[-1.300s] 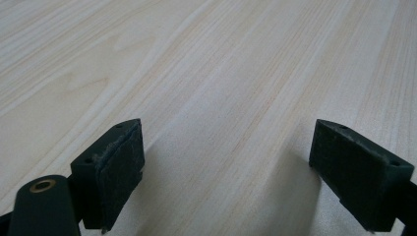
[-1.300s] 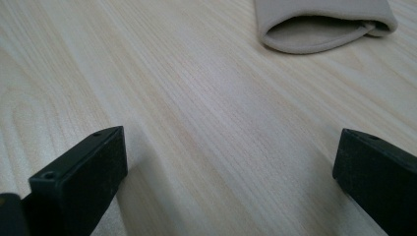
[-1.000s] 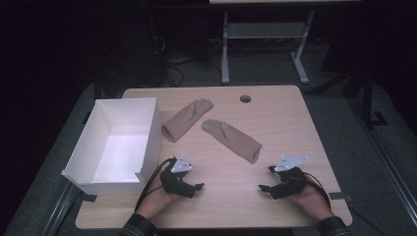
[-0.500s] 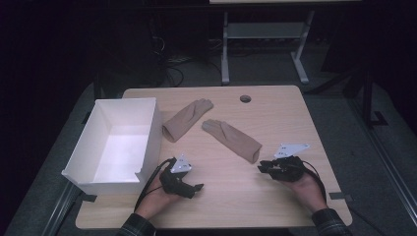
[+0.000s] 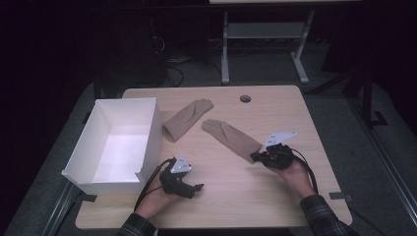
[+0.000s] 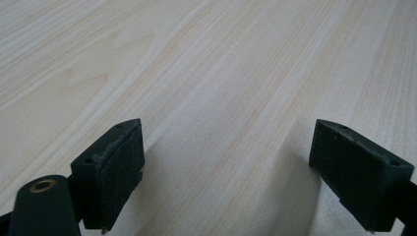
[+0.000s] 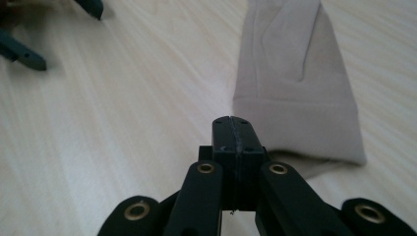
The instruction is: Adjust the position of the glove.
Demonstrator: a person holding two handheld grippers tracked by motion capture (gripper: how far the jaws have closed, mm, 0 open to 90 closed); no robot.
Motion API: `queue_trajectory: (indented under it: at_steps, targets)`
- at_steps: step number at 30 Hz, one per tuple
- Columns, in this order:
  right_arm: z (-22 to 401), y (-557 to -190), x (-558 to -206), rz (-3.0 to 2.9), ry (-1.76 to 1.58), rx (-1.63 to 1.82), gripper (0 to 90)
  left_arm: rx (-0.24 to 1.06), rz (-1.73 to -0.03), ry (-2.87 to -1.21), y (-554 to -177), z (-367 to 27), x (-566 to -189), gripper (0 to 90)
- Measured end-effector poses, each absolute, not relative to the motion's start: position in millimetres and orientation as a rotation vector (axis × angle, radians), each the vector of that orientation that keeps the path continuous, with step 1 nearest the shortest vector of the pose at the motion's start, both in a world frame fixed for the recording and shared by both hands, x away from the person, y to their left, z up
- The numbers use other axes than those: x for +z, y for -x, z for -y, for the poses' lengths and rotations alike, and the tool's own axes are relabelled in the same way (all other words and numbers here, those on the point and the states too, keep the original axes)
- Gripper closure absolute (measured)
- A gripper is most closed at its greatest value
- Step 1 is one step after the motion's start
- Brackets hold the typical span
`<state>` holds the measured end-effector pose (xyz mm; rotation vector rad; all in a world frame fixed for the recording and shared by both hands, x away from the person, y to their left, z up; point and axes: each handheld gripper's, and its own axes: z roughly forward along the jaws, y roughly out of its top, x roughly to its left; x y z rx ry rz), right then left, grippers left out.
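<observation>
Two tan gloves lie on the wooden table (image 5: pixel 295 196): the left glove (image 5: pixel 187 118) near the box and the right glove (image 5: pixel 231 137) slanting toward me. My right gripper (image 5: pixel 254 157) is at the right glove's cuff. In the right gripper view its jaws (image 7: pixel 233 123) have just been closing and now stand pressed together at the cuff corner of the glove (image 7: pixel 295 83), with no fabric visible between them. My left gripper (image 5: pixel 196 189) rests low over bare wood, and its jaws (image 6: pixel 226 167) are wide open with nothing between them.
A white open box (image 5: pixel 147 128) stands at the table's left edge, close to the left hand. A round cable hole (image 5: pixel 245 98) is near the far edge. The left gripper's jaw tips (image 7: pixel 29 54) show far off in the right gripper view.
The right hand has moved forward and left to the right glove's cuff. Its jaws have gone from open to shut. The left hand has stayed put.
</observation>
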<state>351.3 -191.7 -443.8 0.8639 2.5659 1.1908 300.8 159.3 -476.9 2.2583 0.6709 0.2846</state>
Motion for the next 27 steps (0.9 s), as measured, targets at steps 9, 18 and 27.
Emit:
queue_trajectory:
  at_steps: [9, 18, 27]
  targets:
    - [179.3, -382.6, -449.5, -2.557, -0.88, 1.182, 89.9, 0.28, -0.675, -2.259, -299.6, -159.2, -476.8, 12.8]
    - [175.5, -396.7, -467.7, -2.587, -0.925, 1.101, 89.8, 0.281, -0.67, -2.259, -299.3, -159.6, -476.8, 12.8]
    - [176.1, -391.1, -468.5, -2.608, -0.911, 1.089, 89.8, 0.282, -0.672, -2.259, -298.7, -159.8, -476.8, 12.8]
